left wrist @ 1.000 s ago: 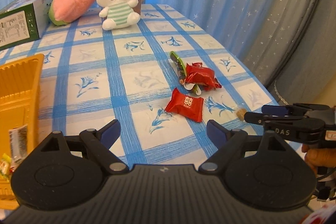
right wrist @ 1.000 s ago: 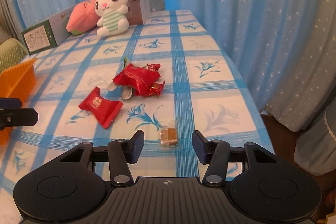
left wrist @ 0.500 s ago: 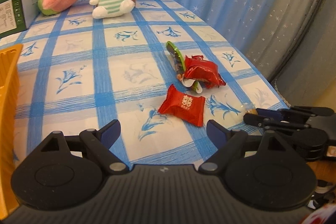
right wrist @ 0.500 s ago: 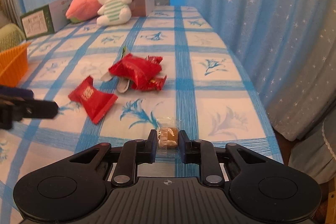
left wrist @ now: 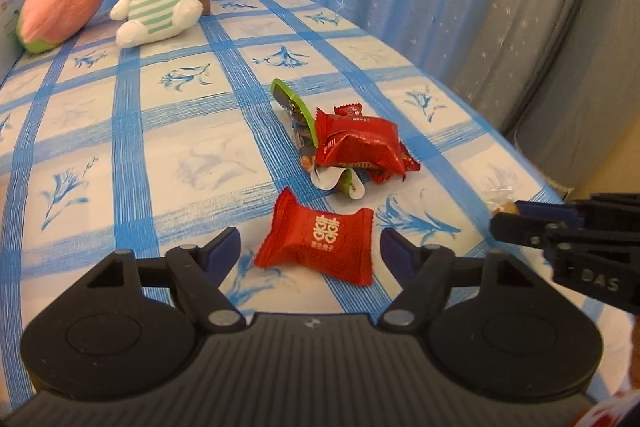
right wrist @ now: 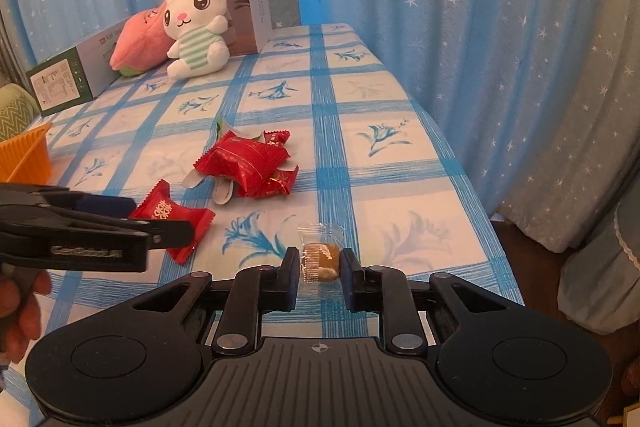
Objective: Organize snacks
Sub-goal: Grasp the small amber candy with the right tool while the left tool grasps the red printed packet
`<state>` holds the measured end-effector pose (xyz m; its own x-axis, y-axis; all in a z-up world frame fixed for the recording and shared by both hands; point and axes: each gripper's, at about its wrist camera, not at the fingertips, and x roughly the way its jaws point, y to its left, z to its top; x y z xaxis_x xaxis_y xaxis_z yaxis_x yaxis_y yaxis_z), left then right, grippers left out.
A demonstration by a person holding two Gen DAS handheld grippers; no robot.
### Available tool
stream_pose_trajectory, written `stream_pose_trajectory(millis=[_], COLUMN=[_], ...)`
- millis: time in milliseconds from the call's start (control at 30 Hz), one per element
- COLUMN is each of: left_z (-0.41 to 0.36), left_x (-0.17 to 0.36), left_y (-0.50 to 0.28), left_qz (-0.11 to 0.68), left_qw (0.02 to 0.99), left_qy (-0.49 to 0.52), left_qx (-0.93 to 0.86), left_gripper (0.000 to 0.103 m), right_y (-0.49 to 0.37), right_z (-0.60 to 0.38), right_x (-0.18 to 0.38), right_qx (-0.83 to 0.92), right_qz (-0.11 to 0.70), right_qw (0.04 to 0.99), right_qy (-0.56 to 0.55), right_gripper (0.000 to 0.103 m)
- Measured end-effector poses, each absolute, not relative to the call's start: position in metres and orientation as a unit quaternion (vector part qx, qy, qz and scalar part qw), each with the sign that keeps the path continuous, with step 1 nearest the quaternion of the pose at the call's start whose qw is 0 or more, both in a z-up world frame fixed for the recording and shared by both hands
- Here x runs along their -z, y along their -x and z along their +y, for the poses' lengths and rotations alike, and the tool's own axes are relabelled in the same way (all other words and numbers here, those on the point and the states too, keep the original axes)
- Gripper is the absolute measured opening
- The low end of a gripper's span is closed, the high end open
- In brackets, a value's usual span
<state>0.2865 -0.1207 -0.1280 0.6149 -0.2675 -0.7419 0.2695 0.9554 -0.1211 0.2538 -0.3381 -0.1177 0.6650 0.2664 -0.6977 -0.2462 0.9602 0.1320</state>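
Note:
My right gripper point(right wrist: 320, 265) is shut on a small brown candy in a clear wrapper point(right wrist: 321, 259), held just above the tablecloth; it also shows at the right of the left wrist view point(left wrist: 505, 206). My left gripper point(left wrist: 310, 247) is open, its fingers on either side of a red wrapped candy point(left wrist: 318, 237) that lies on the cloth. That candy also shows in the right wrist view point(right wrist: 172, 217), partly behind the left gripper point(right wrist: 132, 217). A pile of red snack packs point(left wrist: 358, 147) with a green-edged packet point(left wrist: 294, 107) lies further back.
An orange basket point(right wrist: 26, 157) stands at the left table edge. A white bunny plush point(right wrist: 196, 23), a pink plush point(right wrist: 140, 41) and two boxes point(right wrist: 64, 79) stand at the far end. Blue curtains hang behind and to the right of the table's right edge.
My right gripper closed on the brown candy and lifted it slightly. My left gripper moved forward and to the right, bringing the red wrapped candy between its open fingers.

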Motion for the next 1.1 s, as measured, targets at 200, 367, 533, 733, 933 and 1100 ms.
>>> stream_pose_trajectory(millis=[200,367,533,733,933,1100], left_z=[-0.124,-0.125,-0.121,-0.11,-0.094,-0.08], left_x=[0.132,0.13,0.12,0.103,0.078,0.053], left_y=[-0.293,-0.289,-0.276,-0.255,-0.227,-0.2], left_qz=[0.421,0.426,0.423,0.422,0.409,0.394], left_qw=[0.893,0.891,0.893,0.896,0.903,0.909], left_qy=[0.0,0.001,0.009,0.025,0.048,0.065], left_qx=[0.159,0.157,0.151,0.14,0.126,0.119], left_gripper=[0.044,0.025,0.02,0.018,0.018,0.018], right_y=[-0.253,-0.252,-0.249,-0.241,-0.228,-0.211], right_z=[-0.338,-0.337,-0.337,-0.335,-0.329,-0.317], right_x=[0.119,0.118,0.11,0.093,0.067,0.041], right_qx=[-0.137,-0.138,-0.138,-0.14,-0.147,-0.163], right_qz=[0.39,0.39,0.387,0.379,0.368,0.355], right_qw=[0.91,0.91,0.911,0.914,0.918,0.92], right_qy=[-0.018,-0.021,-0.024,-0.026,-0.027,-0.023], right_gripper=[0.022,0.022,0.022,0.022,0.022,0.022])
